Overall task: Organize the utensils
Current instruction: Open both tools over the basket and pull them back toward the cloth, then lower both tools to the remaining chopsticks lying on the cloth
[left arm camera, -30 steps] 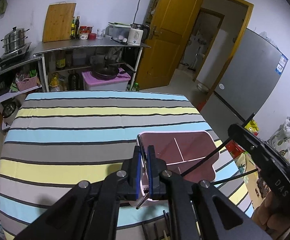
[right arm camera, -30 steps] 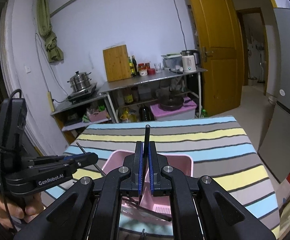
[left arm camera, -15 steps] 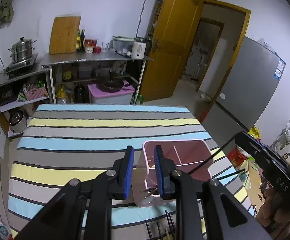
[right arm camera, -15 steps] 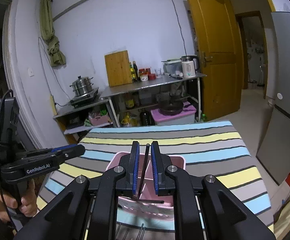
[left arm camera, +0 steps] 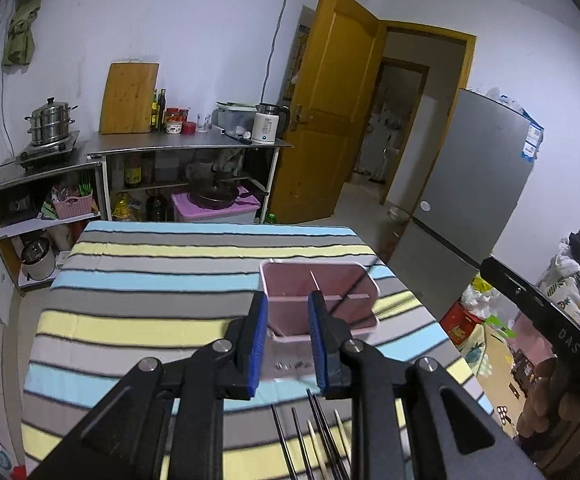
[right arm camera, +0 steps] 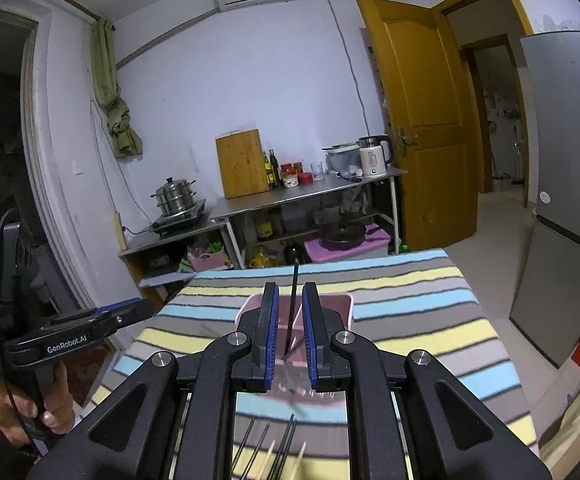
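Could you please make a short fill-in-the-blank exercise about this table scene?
1. The utensil bin is ____ in colour.
2. A black chopstick stands in the bin, and the pads of the right hand-held gripper are ____ it.
3. The tablecloth has a ____ pattern.
4. The loose chopsticks lie ____ the bin, on the cloth.

Missing words: pink; apart from; striped; outside

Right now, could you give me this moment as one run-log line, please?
left gripper: open, empty | right gripper: open | black chopstick: in pink holder
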Available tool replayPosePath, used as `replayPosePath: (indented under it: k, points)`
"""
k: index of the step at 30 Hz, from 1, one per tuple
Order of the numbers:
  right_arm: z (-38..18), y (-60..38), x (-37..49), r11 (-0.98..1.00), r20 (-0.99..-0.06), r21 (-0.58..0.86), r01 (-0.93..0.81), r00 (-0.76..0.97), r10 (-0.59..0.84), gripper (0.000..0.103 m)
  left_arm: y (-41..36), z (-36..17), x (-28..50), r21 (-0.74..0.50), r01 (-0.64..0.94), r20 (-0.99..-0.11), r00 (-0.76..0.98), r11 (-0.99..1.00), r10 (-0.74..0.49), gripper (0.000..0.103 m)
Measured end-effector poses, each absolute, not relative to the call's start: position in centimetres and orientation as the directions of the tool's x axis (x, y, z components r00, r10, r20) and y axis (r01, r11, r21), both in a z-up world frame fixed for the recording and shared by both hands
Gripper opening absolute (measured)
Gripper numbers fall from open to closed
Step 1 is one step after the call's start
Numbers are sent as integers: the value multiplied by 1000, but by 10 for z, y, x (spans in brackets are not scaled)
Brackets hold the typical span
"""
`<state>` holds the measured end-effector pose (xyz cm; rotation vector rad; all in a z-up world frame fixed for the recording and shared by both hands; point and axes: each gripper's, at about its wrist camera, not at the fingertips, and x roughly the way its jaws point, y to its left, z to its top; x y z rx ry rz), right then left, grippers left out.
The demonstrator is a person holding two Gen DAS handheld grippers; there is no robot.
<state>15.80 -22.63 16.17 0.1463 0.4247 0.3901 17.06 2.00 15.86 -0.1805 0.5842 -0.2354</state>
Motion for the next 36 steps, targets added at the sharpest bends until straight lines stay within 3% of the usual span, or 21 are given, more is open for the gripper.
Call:
replayPosePath:
  k: [20,36]
  points:
    - [83,-241,108,909,-509,280,-307,755,412,12,8,73,98,-271,155,-627,721,950,-297,22]
    - [39,-235,105,910,-596,303,-282,689,412,12,-4,33,94,-304,157,-683,652,940,-330,22]
